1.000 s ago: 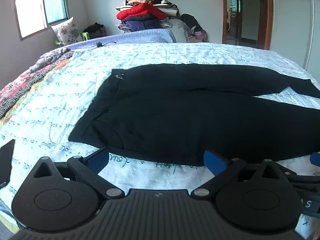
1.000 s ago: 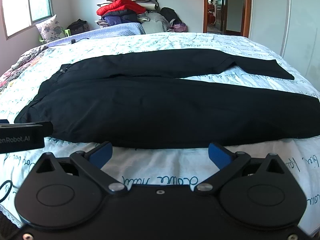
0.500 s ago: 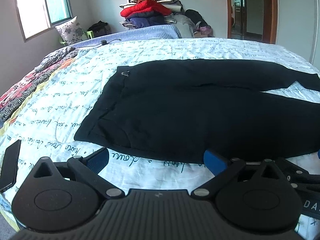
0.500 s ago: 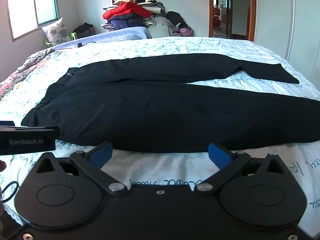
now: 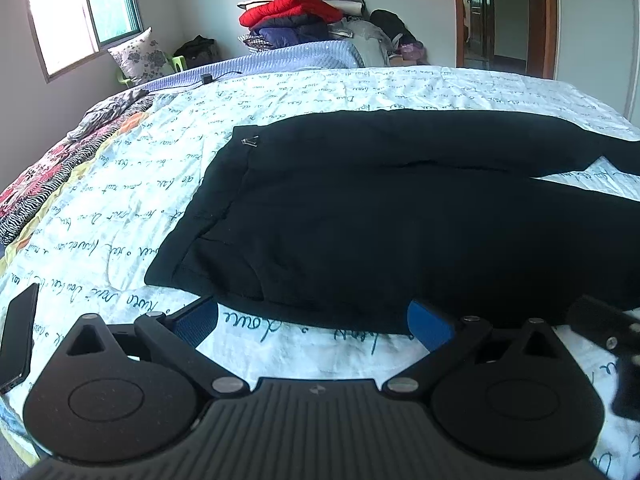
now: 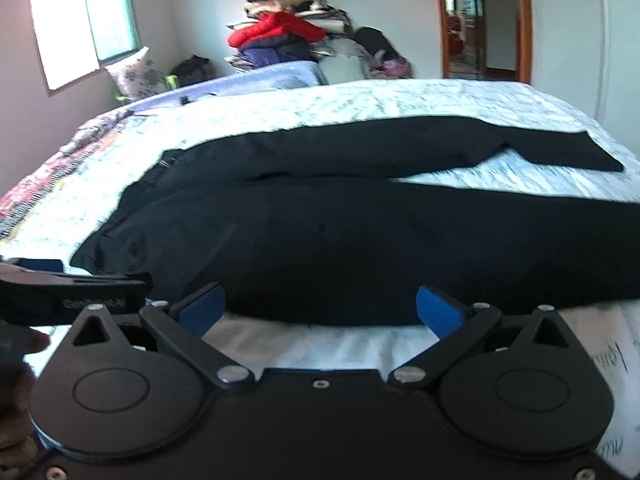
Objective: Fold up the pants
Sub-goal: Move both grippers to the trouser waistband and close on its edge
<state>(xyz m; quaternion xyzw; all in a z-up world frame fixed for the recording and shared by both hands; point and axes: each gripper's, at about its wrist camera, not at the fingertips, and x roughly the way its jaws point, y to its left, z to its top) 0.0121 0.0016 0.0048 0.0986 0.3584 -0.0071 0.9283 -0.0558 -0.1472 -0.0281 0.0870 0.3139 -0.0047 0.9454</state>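
Black pants (image 5: 380, 216) lie flat across the bed, waistband to the left, both legs running right; they also show in the right wrist view (image 6: 360, 232). My left gripper (image 5: 314, 322) is open and empty, just in front of the near hem by the waistband corner. My right gripper (image 6: 320, 308) is open and empty, at the near edge of the near leg. The near leg's far end runs out of view on the right.
The bed has a white quilt (image 5: 120, 208) with blue script. A black phone (image 5: 18, 336) lies at the near left edge. A pile of clothes (image 5: 296, 12), a pillow (image 5: 138, 54), a window and a door stand beyond the bed.
Both grippers have moved a little forward and lower toward the near edge of the pants. The right wrist view is now blurred from motion. The pants have not moved.
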